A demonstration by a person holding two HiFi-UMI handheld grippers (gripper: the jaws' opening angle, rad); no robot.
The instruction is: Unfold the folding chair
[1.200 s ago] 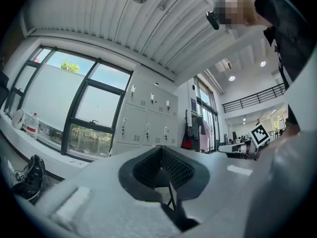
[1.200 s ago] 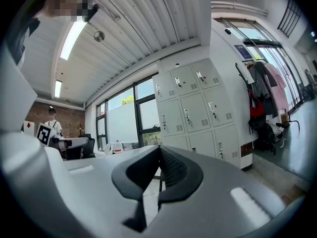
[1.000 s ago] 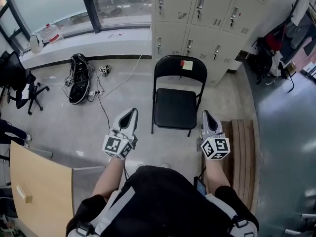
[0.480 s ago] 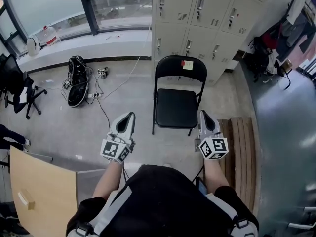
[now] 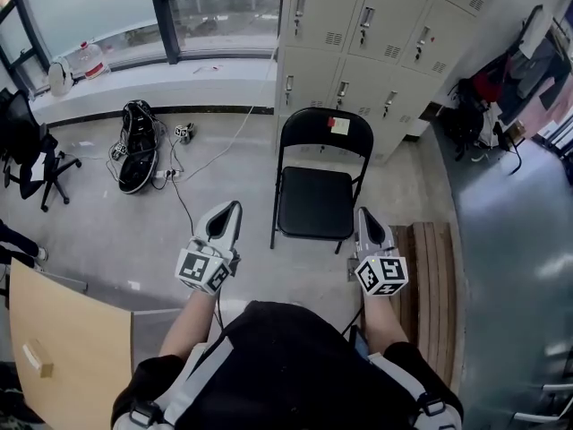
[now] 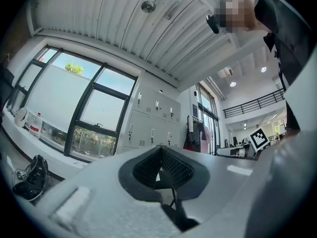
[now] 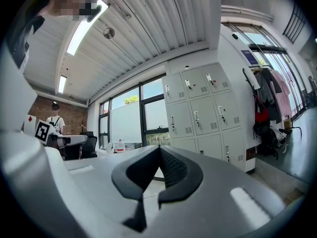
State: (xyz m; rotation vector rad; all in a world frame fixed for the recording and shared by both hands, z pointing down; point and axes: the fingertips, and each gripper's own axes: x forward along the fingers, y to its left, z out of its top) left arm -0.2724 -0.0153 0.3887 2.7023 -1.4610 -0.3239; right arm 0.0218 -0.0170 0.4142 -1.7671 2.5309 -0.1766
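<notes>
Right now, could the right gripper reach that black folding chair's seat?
Probably yes: the right gripper, jaws shut and empty, hovers near the folding chair's front edge, and nothing stands between them.

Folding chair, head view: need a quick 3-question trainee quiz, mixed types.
1. True or false: the folding chair stands unfolded, with its seat down.
2. What stands right behind the chair? A) lockers B) a fridge C) a sofa
3. Fill in: the left claw and the right claw are both ___ and hold nothing.
Key: 1 true; 2 A; 3 shut.
</notes>
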